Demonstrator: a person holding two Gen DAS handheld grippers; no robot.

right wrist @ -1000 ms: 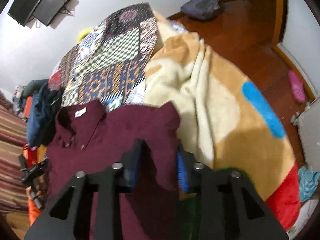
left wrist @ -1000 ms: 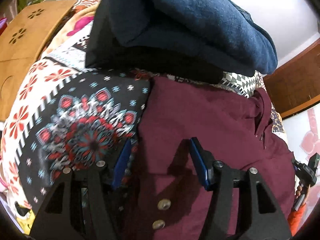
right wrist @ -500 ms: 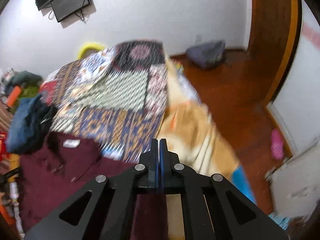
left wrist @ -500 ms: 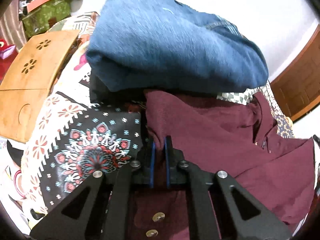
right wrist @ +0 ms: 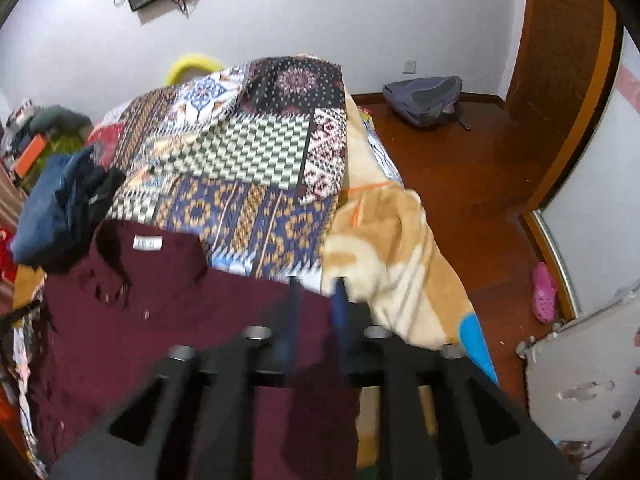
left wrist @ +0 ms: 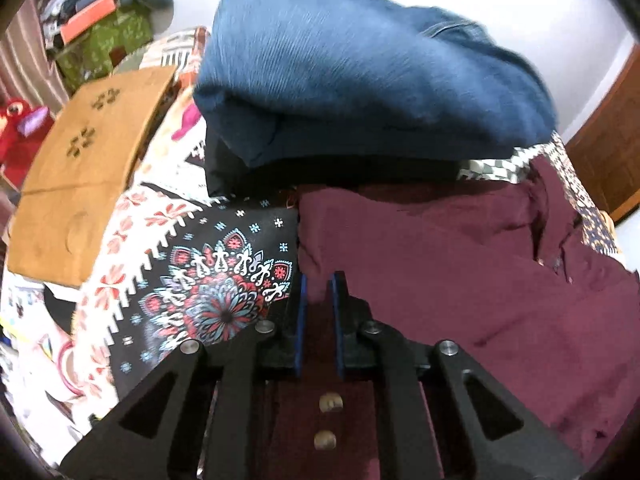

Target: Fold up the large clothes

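A maroon button shirt lies spread on the patterned bedspread. My left gripper is shut on the shirt's left edge, with a fold of cloth pinched between the blue pads. In the right wrist view the same shirt lies with its collar and white label at the far left. My right gripper is blurred, its blue pads a little apart, with maroon cloth between them at the shirt's right edge.
A folded blue garment pile sits just beyond the shirt. A wooden board lies at the left. A tan blanket hangs off the bed's right side; wooden floor, a grey backpack and a pink shoe lie beyond.
Both grippers closed on the shirt's edges from open a second ago. Since half a second ago the right gripper's pads have parted slightly and it has dropped toward the bed.
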